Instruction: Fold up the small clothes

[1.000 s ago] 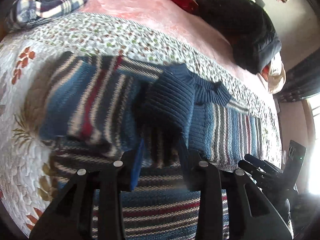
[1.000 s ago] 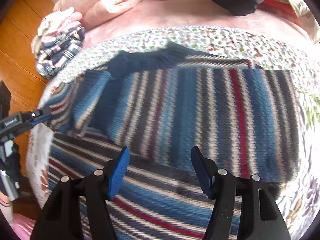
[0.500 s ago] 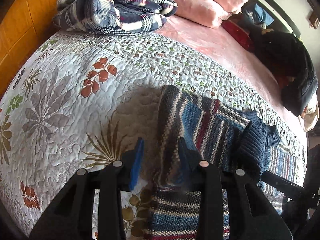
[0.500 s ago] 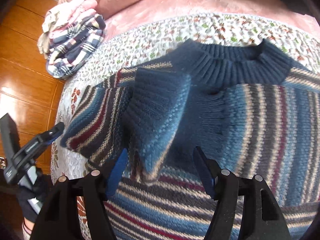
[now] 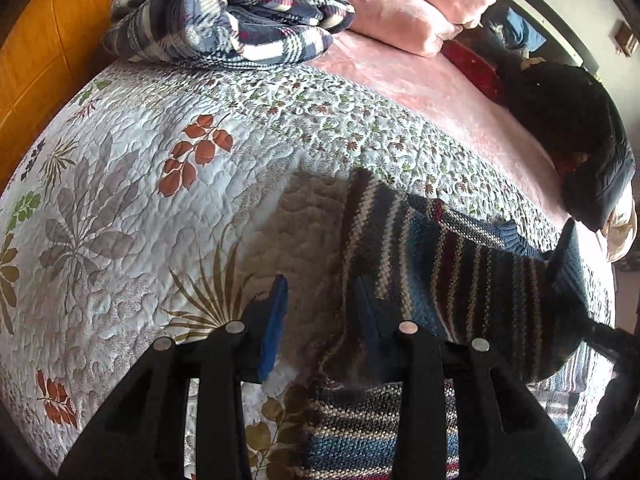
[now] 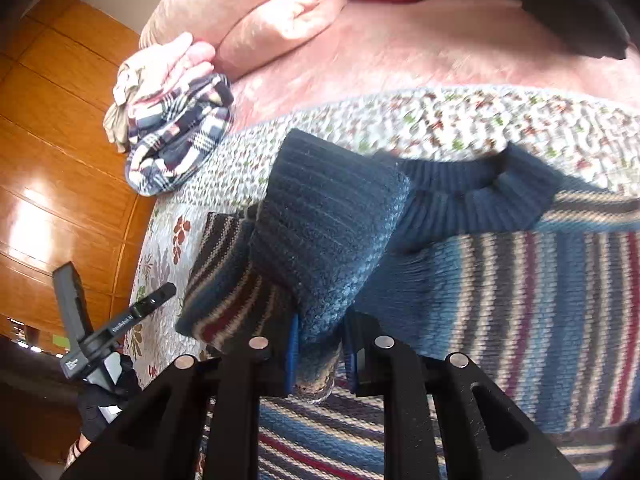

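Note:
A knitted sweater with blue, grey, cream and red stripes lies on the floral quilt. In the right wrist view its body spreads to the right, with the dark blue ribbed collar at the back. My right gripper is shut on the dark blue ribbed sleeve cuff, which stands lifted over the body. My left gripper is open over the quilt, its right finger against the sweater's left edge. One of the left gripper's fingers shows at the far left of the right wrist view.
A folded plaid blanket lies at the head of the bed beside pink pillows. A black jacket sits on the pink bedsheet at the back right. Wooden panelling runs along the bed's left side.
My right gripper has shut on the sleeve cuff and lifted it. My left gripper has swung left off the sweater's middle to its left edge and stays open.

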`<state>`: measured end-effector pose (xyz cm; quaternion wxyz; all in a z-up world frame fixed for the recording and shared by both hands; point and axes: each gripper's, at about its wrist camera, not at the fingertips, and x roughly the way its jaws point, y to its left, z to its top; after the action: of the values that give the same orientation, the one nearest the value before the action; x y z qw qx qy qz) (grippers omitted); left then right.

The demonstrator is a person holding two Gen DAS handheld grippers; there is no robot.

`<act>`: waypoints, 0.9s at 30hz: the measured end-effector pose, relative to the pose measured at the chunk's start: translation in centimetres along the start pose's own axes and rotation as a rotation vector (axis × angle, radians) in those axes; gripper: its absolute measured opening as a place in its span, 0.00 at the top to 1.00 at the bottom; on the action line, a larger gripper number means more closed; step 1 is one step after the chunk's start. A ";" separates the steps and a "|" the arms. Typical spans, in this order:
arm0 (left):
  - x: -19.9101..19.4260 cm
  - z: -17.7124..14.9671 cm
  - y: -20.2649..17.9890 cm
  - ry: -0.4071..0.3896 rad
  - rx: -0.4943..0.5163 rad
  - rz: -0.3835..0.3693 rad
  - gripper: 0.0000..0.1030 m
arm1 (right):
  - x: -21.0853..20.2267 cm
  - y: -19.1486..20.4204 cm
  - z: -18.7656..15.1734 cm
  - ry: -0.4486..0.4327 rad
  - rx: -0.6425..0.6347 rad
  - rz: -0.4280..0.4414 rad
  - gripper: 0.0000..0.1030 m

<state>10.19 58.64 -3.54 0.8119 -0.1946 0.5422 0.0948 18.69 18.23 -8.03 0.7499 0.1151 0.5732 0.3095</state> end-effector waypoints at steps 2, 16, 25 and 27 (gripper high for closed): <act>0.5 -0.5 -1.5 0.010 0.061 0.014 0.66 | -1.0 -1.1 0.2 -0.018 -0.002 -0.038 0.82; 4.9 -4.0 -6.1 0.090 0.277 0.136 0.63 | 0.9 -8.9 -1.5 0.039 0.143 -0.093 0.68; 1.0 -2.2 -7.0 -0.033 0.174 -0.019 0.59 | -2.5 -3.8 0.3 -0.042 -0.087 -0.295 0.42; 1.5 -2.7 -8.0 -0.002 0.203 -0.042 0.58 | -1.3 -3.1 0.9 -0.010 -0.098 -0.372 0.40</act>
<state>11.36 50.20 -4.14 0.8298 -0.1225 0.5440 0.0227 20.35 15.18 -8.34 0.8017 -0.0279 0.5653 0.1922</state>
